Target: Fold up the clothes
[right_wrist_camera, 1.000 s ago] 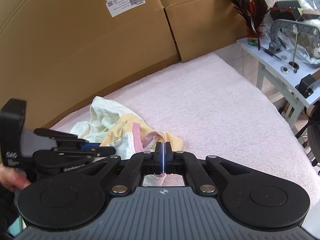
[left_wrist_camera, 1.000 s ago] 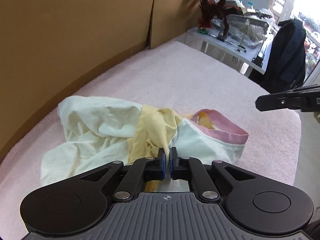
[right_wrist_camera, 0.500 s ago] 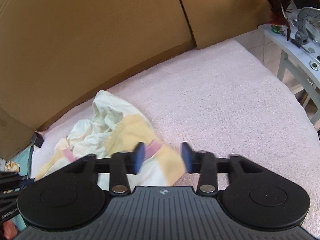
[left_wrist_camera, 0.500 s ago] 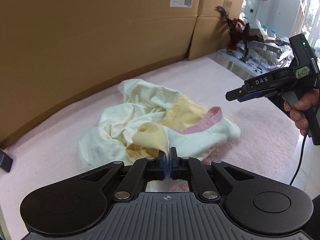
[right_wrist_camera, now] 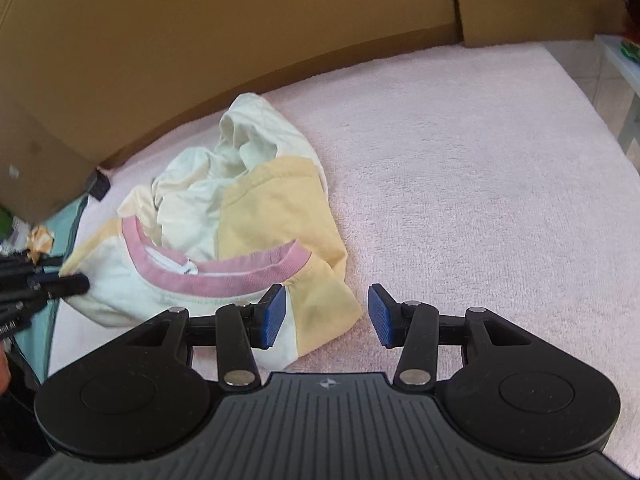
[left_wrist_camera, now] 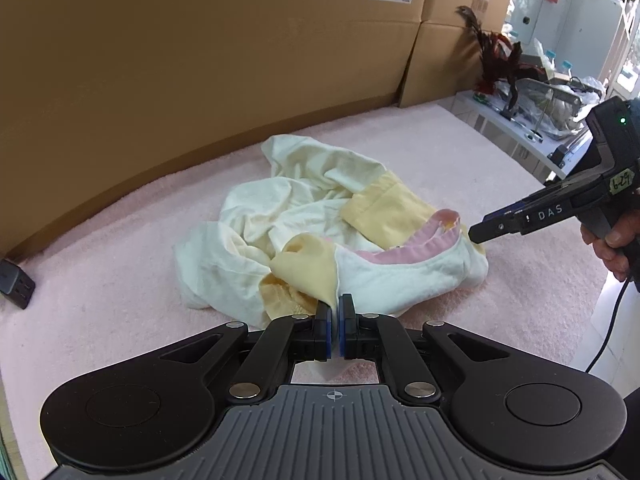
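Note:
A crumpled cream and yellow T-shirt (left_wrist_camera: 304, 216) with a pink collar (left_wrist_camera: 404, 248) lies on a pink towel surface (left_wrist_camera: 120, 280). My left gripper (left_wrist_camera: 335, 312) is shut on the near yellow shoulder fabric, which rises into its blue pads. In the right wrist view the same shirt (right_wrist_camera: 240, 200) shows its collar (right_wrist_camera: 224, 276), and the left gripper's tip (right_wrist_camera: 78, 284) pinches its left edge. My right gripper (right_wrist_camera: 326, 314) stands open over the shirt's yellow right shoulder, pads apart and pressing nothing. From the left wrist view the right gripper (left_wrist_camera: 476, 235) hovers beside the collar's end.
Tall cardboard boxes (left_wrist_camera: 200, 60) wall the far side of the towel. A black adapter (left_wrist_camera: 16, 284) lies at the left edge. A white side table (left_wrist_camera: 520, 128) with clutter and dark feathers (left_wrist_camera: 496, 52) stands to the right. A hand (left_wrist_camera: 612, 240) holds the right gripper.
The right gripper let go of the pink collar, opened, and sank over the shirt's right shoulder. The left gripper, still shut on the yellow fabric, drew it sideways and up.

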### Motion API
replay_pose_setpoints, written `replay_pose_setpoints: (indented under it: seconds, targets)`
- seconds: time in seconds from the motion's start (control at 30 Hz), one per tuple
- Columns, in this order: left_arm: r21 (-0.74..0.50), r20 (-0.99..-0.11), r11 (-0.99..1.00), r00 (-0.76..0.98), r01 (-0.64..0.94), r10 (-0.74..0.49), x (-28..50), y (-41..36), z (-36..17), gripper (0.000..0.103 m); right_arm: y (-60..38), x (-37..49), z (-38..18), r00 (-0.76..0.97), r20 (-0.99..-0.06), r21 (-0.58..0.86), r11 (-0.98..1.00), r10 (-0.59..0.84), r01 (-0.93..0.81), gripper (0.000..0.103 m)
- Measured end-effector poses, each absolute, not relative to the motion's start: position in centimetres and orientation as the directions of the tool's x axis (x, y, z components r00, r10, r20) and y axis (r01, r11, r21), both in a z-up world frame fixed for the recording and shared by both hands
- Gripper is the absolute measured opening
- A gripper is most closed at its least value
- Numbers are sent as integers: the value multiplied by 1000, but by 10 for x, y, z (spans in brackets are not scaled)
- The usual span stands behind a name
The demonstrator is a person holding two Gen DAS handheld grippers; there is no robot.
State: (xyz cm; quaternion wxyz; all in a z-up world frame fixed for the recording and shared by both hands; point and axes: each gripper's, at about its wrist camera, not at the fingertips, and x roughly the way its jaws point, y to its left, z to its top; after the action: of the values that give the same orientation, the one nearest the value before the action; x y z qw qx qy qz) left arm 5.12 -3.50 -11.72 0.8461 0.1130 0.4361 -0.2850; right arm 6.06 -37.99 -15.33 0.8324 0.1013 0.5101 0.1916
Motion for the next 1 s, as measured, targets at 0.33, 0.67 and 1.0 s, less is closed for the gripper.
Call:
replay_pose_setpoints:
  seconds: [0.33,0.67,1.0]
  targets:
    - [-76,-782,804,464,590,-415,61,-19,-94,60,-380,81,-174,287,-808,447,852,515,-271,10]
    - [-7,-808,748,437,664,-395,87,-45,-111,72,-373,37,-112,372,-767,369,834,522,-409,7]
    - [-53,-877,611,256,790,-407,115,-78,-154,70,-375,15,-96,393,-792,313,863,468,-396,7]
